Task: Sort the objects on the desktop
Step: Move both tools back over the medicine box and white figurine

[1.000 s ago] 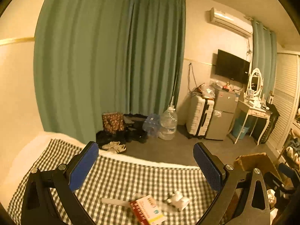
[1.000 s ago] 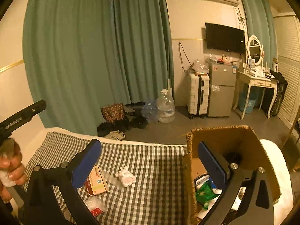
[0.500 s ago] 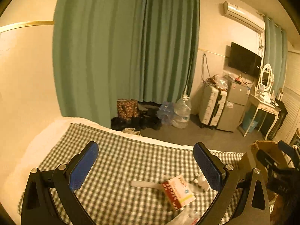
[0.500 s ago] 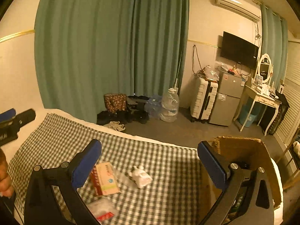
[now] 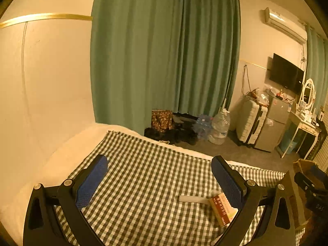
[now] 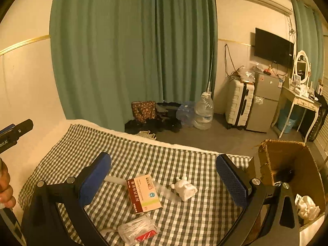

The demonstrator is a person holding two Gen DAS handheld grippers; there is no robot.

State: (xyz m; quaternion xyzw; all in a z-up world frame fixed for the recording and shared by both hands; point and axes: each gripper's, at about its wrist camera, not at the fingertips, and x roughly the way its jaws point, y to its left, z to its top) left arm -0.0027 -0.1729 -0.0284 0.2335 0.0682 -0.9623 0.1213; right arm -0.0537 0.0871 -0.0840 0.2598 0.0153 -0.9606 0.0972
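Overhead, green curtains (image 6: 133, 47) fill the far wall of a warm-lit bedroom, with a suitcase (image 6: 238, 104) and water jug (image 6: 203, 111) on the floor. Nearer, a checked cloth (image 6: 164, 164) covers the bed, serving as the sorting surface. At its right edge stands a cardboard box (image 6: 287, 164), open-topped, probably so items can be dropped in. Both tools hover above the cloth with nothing held: the right tool (image 6: 163, 176) spread wide over the medicine box (image 6: 143, 193), white figure (image 6: 184, 188) and plastic packet (image 6: 138, 230); the left tool (image 5: 158, 180) equally wide, further left.
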